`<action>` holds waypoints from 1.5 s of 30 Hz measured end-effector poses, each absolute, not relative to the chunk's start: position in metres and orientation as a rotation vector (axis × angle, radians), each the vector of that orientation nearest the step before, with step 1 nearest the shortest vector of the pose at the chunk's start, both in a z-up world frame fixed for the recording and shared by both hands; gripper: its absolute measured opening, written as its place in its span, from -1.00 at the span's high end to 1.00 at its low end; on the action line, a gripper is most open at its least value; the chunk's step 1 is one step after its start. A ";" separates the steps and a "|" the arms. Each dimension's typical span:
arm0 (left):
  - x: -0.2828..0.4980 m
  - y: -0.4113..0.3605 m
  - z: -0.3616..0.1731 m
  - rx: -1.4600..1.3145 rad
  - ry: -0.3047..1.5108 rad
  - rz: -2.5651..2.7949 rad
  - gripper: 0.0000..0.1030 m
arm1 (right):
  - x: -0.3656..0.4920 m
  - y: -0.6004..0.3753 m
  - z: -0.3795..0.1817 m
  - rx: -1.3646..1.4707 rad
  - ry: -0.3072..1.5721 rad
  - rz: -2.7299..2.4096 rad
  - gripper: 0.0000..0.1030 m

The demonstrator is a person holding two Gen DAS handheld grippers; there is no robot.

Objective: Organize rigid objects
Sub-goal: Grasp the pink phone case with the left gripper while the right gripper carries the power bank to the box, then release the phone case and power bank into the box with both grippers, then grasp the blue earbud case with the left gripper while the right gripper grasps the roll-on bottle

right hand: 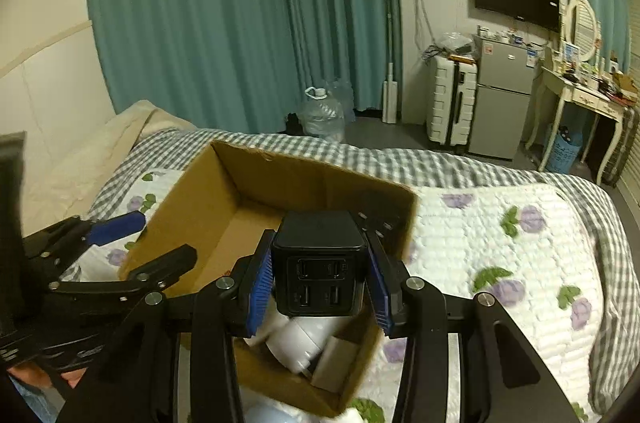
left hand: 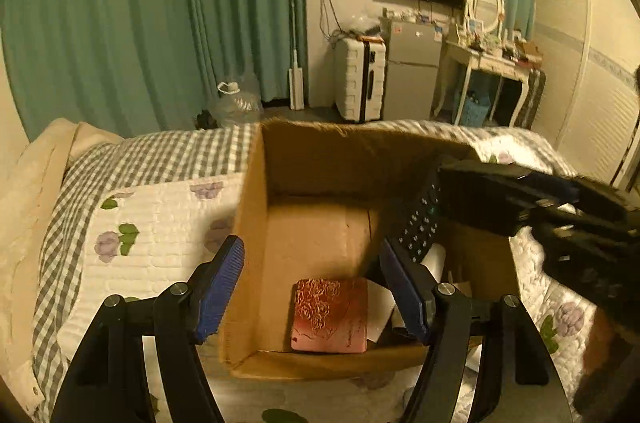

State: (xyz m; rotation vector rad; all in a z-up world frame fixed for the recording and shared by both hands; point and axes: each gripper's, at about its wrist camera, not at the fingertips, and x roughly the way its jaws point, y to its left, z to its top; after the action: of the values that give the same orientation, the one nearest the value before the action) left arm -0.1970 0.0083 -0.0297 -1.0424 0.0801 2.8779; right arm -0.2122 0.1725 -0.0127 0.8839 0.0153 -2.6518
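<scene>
Jaws of the right gripper (right hand: 320,273) clamp a black charger (right hand: 319,263) above the cardboard box (right hand: 192,207); left gripper (left hand: 312,287) jaws gape.

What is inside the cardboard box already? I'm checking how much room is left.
In the cardboard box: a red rose-embossed card, a white rounded gadget, a black keypad device against the wall. The right tongs hold a black charger above, covering what lies underneath.

Both wrist views look down and forward, close above the box (left hand: 256,223) (right hand: 192,199) on the bed (left hand: 160,207) (right hand: 500,243): left from its near-left, right from its right; both share the curtains (left hand: 140,23) (right hand: 220,23)
</scene>
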 end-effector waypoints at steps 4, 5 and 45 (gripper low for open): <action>-0.196 -0.001 -0.022 -1.020 0.061 2.903 -0.42 | -0.234 0.147 -0.024 0.903 0.037 -2.609 0.18; -0.196 -0.004 -0.021 -1.014 0.062 2.911 -0.42 | -0.240 0.141 -0.028 0.911 0.040 -2.598 0.18; -0.094 0.068 -0.105 -1.234 0.088 2.776 -0.44 | -0.097 0.243 -0.044 1.171 0.253 -2.636 -0.69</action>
State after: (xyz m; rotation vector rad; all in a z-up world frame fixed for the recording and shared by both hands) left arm -0.0936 0.0684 -0.1053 -1.2341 0.0885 2.7759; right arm -0.0973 0.2431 -0.0435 1.1706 0.2532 -2.6355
